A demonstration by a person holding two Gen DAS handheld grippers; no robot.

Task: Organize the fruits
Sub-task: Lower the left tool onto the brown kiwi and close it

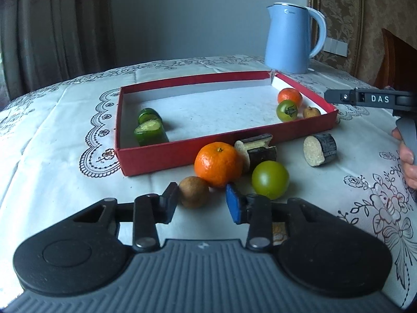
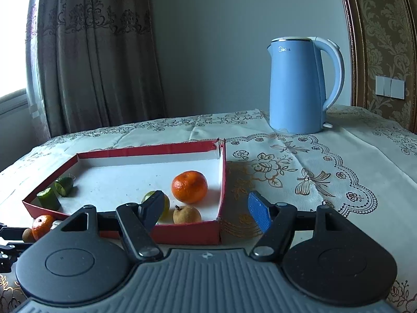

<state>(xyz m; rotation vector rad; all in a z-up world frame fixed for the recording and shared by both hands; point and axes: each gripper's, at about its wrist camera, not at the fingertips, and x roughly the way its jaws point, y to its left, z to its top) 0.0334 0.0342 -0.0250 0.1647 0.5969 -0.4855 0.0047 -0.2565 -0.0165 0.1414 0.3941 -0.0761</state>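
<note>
My left gripper (image 1: 202,202) stands open low over the tablecloth. A small brown fruit (image 1: 194,191) sits between its fingertips, against the left finger, with a gap to the blue pad. Just behind it lie an orange (image 1: 219,167), a green tomato (image 1: 270,180) and dark eggplant pieces (image 1: 260,148). The red box (image 1: 182,154) holds cucumber pieces (image 1: 149,130), an orange (image 2: 189,186), a green tomato (image 1: 286,110) and a brown fruit (image 2: 186,214). My right gripper (image 2: 206,210) hovers open and empty over the box's near right corner (image 2: 219,232).
A blue kettle (image 1: 289,39) stands behind the box at the back right. Another eggplant piece (image 1: 319,150) lies right of the fruit pile. A hand (image 1: 408,161) holds the right gripper at the right edge. Curtains hang behind the table's left side.
</note>
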